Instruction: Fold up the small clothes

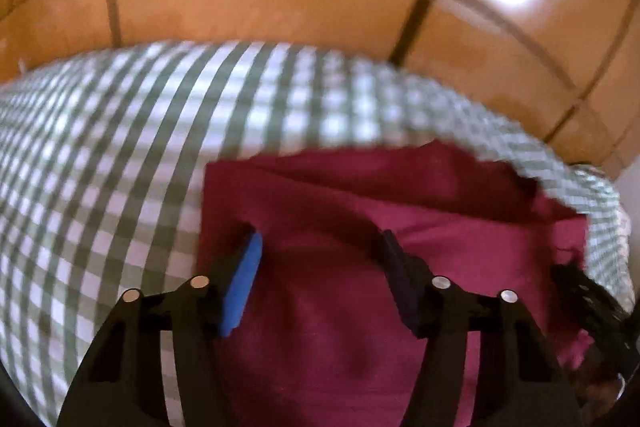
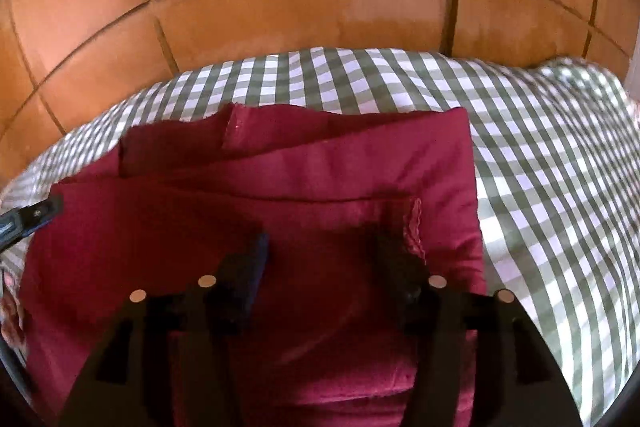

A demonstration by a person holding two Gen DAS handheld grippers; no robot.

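Both our left gripper point(image 1: 320, 255) and right gripper point(image 2: 322, 255) hover part-open, empty, over the maroon garment point(image 2: 340, 163) folded on the checked cloth point(image 2: 540, 155); soft, limp fabric, best pinched at hemmed corners.

- Checked cloth point(image 1: 120, 155): motion-blurred in left wrist view, esp. left side; squares smear to streaks. Cut off by frame at left and bottom.
- Maroon garment point(image 1: 360, 211): lower part hidden behind gripper frames in both views; runs out of pic at bottom. Right edge blurred in left wrist view.
- Dark object point(image 1: 592, 311) at right rim, left wrist view: blurred, partly cropped; can't ID.
- Black part point(image 2: 28, 217) at left rim, right wrist view: mostly cut off.
- Patterned fabric point(image 2: 10, 315), far left: only a sliver, too little to tell.
- Wood panels point(image 2: 304, 11): top glare-washed, soft.
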